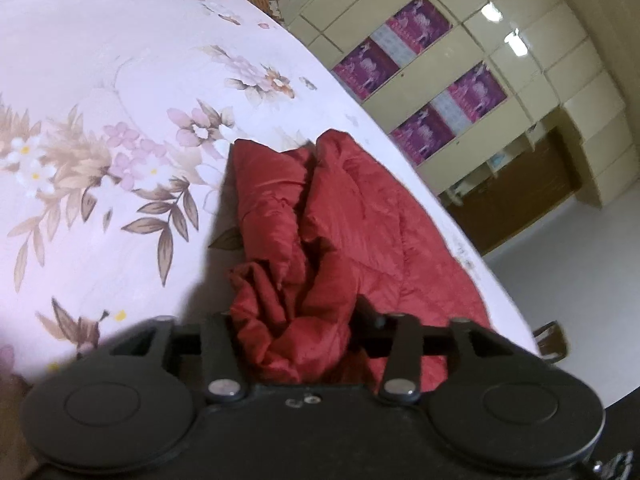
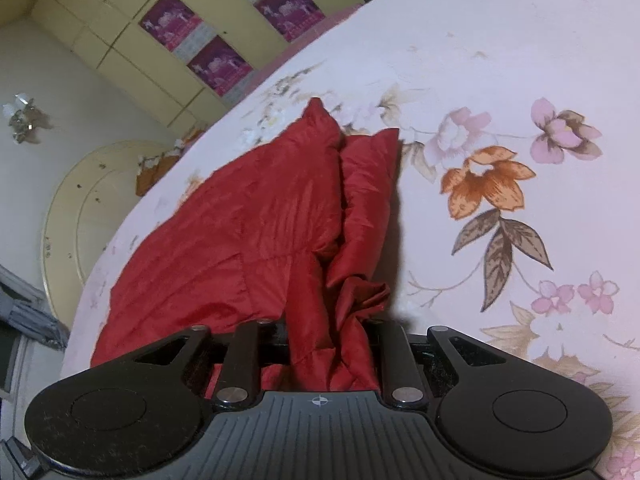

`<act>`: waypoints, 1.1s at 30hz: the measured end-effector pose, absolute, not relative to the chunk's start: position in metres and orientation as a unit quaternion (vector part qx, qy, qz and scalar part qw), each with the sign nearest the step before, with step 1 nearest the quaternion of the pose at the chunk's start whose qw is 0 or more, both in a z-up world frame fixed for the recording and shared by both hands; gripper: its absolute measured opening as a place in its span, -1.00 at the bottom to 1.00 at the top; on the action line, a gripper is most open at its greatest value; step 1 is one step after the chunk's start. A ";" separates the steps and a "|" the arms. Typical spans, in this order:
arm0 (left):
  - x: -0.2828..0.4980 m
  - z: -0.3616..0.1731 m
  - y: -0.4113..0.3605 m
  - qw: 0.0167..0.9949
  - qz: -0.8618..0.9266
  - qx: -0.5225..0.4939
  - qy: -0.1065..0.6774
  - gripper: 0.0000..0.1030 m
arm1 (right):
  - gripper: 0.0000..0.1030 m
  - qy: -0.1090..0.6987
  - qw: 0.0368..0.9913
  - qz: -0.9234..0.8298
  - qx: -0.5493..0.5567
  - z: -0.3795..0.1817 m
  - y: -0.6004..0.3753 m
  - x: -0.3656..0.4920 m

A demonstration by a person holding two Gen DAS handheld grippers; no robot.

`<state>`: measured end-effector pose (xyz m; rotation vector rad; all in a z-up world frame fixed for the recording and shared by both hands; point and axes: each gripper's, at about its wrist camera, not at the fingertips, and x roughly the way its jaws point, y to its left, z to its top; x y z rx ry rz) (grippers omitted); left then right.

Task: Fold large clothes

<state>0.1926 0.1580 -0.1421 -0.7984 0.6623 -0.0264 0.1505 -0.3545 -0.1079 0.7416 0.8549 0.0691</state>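
A large red quilted garment [image 1: 352, 216] lies bunched on a bed covered by a pale pink floral sheet [image 1: 100, 100]. My left gripper [image 1: 290, 332] is shut on a gathered bunch of the red fabric and lifts that edge a little off the sheet. In the right wrist view the same red garment [image 2: 256, 224] stretches away towards the bed's far edge. My right gripper [image 2: 332, 340] is shut on another gathered fold of it. The fingertips of both grippers are hidden in the cloth.
The floral sheet [image 2: 520, 80] spreads wide beside the garment. Past the bed's edge stand cream cupboards with purple posters [image 1: 420, 76], a brown cabinet [image 1: 516, 196], a round cream tabletop [image 2: 80, 208] and bare floor [image 1: 580, 260].
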 end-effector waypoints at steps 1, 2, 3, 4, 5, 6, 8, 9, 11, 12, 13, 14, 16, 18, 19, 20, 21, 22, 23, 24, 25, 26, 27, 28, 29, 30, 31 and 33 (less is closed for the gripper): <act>0.187 -0.140 0.159 0.868 -0.010 -0.383 0.315 0.16 | -0.35 0.405 0.846 0.018 0.346 -0.105 -0.355 0.146; 0.180 -0.137 0.161 0.869 -0.006 -0.385 0.312 0.45 | 0.08 0.402 0.854 -0.008 0.331 -0.098 -0.356 0.139; 0.173 -0.135 0.161 0.870 -0.006 -0.387 0.306 0.55 | 0.27 0.392 0.865 -0.029 0.312 -0.090 -0.357 0.132; 0.167 -0.134 0.160 0.871 -0.008 -0.386 0.304 0.58 | 0.27 0.379 0.877 -0.040 0.294 -0.081 -0.359 0.124; 0.163 -0.134 0.159 0.871 -0.013 -0.385 0.306 0.54 | 0.27 0.370 0.884 -0.050 0.282 -0.073 -0.359 0.118; 0.162 -0.135 0.159 0.869 -0.017 -0.387 0.309 0.51 | 0.25 0.361 0.889 -0.058 0.274 -0.066 -0.359 0.113; 0.165 -0.137 0.157 0.866 -0.026 -0.395 0.306 0.34 | -0.50 0.343 0.901 -0.036 0.265 -0.052 -0.351 0.109; 0.169 -0.138 0.155 0.866 -0.026 -0.395 0.306 0.29 | -0.90 0.344 0.904 -0.021 0.254 -0.047 -0.341 0.113; 0.179 -0.141 0.154 0.864 -0.012 -0.397 0.310 0.12 | -0.93 0.344 0.910 0.016 0.230 -0.041 -0.311 0.123; 0.184 -0.143 0.155 0.861 -0.002 -0.404 0.310 0.07 | -1.00 0.344 0.911 0.035 0.225 -0.039 -0.300 0.127; 0.187 -0.145 0.156 0.859 0.004 -0.408 0.308 -0.01 | -1.00 0.346 0.911 0.059 0.218 -0.039 -0.282 0.133; 0.191 -0.146 0.157 0.859 0.010 -0.410 0.307 -0.09 | -1.00 0.349 0.911 0.074 0.208 -0.040 -0.267 0.138; 0.196 -0.148 0.157 0.861 0.012 -0.405 0.308 -0.20 | -1.00 0.354 0.908 0.100 0.202 -0.043 -0.242 0.148; 0.196 -0.148 0.156 0.864 0.010 -0.398 0.308 -0.32 | -1.00 0.360 0.905 0.119 0.196 -0.047 -0.223 0.155; 0.196 -0.149 0.155 0.865 0.008 -0.396 0.309 -0.36 | -1.00 0.363 0.902 0.126 0.194 -0.050 -0.215 0.158; 0.195 -0.149 0.154 0.866 0.008 -0.395 0.308 -0.39 | -1.00 0.370 0.899 0.134 0.192 -0.056 -0.207 0.162; 0.195 -0.150 0.154 0.867 0.008 -0.393 0.307 -0.40 | -1.00 0.383 0.895 0.137 0.182 -0.064 -0.198 0.165; 0.195 -0.151 0.152 0.869 0.010 -0.387 0.309 -0.42 | -1.00 0.400 0.890 0.136 0.170 -0.074 -0.191 0.170; 0.196 -0.150 0.150 0.873 0.011 -0.375 0.313 -0.43 | -1.00 0.416 0.885 0.132 0.163 -0.085 -0.187 0.173; 0.196 -0.148 0.147 0.877 0.012 -0.363 0.315 -0.44 | -1.00 0.422 0.883 0.131 0.160 -0.094 -0.183 0.174; 0.197 -0.147 0.146 0.879 0.012 -0.354 0.319 -0.44 | -1.00 0.424 0.883 0.129 0.155 -0.102 -0.181 0.175; 0.198 -0.145 0.145 0.880 0.012 -0.348 0.323 -0.45 | -1.00 0.426 0.882 0.126 0.156 -0.105 -0.179 0.176; 0.199 -0.144 0.146 0.879 0.011 -0.348 0.326 -0.46 | -1.00 0.427 0.882 0.124 0.156 -0.106 -0.178 0.177; 0.198 -0.144 0.148 0.878 0.010 -0.347 0.328 -0.48 | -1.00 0.429 0.881 0.124 0.153 -0.104 -0.177 0.177; 0.198 -0.142 0.149 0.878 0.009 -0.346 0.329 -0.51 | -1.00 0.432 0.880 0.124 0.155 -0.101 -0.179 0.177; 0.196 -0.139 0.150 0.878 0.007 -0.347 0.329 -0.52 | -1.00 0.432 0.879 0.121 0.163 -0.095 -0.182 0.176; 0.194 -0.137 0.150 0.879 0.005 -0.347 0.327 -0.55 | -1.00 0.425 0.881 0.123 0.168 -0.086 -0.186 0.170; 0.191 -0.132 0.149 0.883 0.002 -0.340 0.323 -0.57 | -1.00 0.410 0.886 0.132 0.174 -0.071 -0.191 0.160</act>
